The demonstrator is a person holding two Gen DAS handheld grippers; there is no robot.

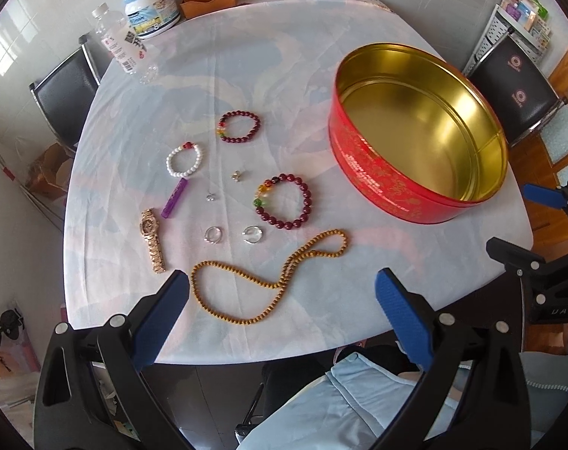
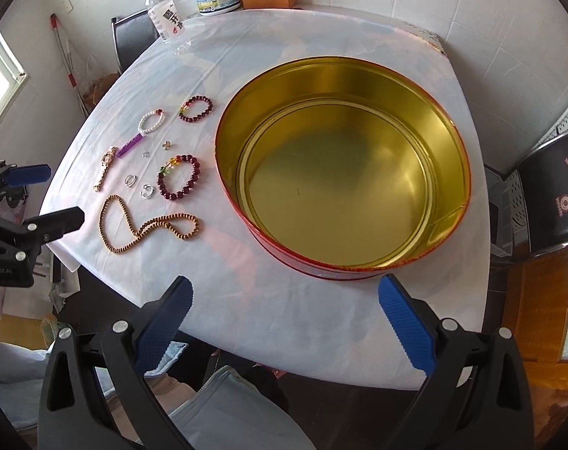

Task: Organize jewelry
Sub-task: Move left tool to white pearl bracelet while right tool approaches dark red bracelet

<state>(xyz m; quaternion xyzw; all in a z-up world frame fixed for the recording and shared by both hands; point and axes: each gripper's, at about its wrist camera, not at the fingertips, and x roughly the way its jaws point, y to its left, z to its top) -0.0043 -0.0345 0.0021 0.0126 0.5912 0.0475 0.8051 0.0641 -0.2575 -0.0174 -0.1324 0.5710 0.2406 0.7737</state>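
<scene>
Left gripper (image 1: pixel 282 287) hovers above the table's near edge, jaws spread wide, gripping nothing; right gripper (image 2: pixel 284 292) likewise wide apart and unloaded, aimed at the red tin (image 2: pixel 449 127) (gold inside, nothing in it). Jewelry lies on the pale tablecloth (image 1: pixel 246 56) at the tin's 9 o'clock: wooden bead necklace (image 1: pixel 269 285) in a loose loop nearest the left gripper, gold watch (image 1: pixel 152 240) at its 10 o'clock, two silver rings (image 1: pixel 213 233), dark red bracelet (image 1: pixel 284 200), second red bracelet (image 1: pixel 240 126), white bracelet (image 1: pixel 184 160), purple tube (image 1: pixel 176 198).
</scene>
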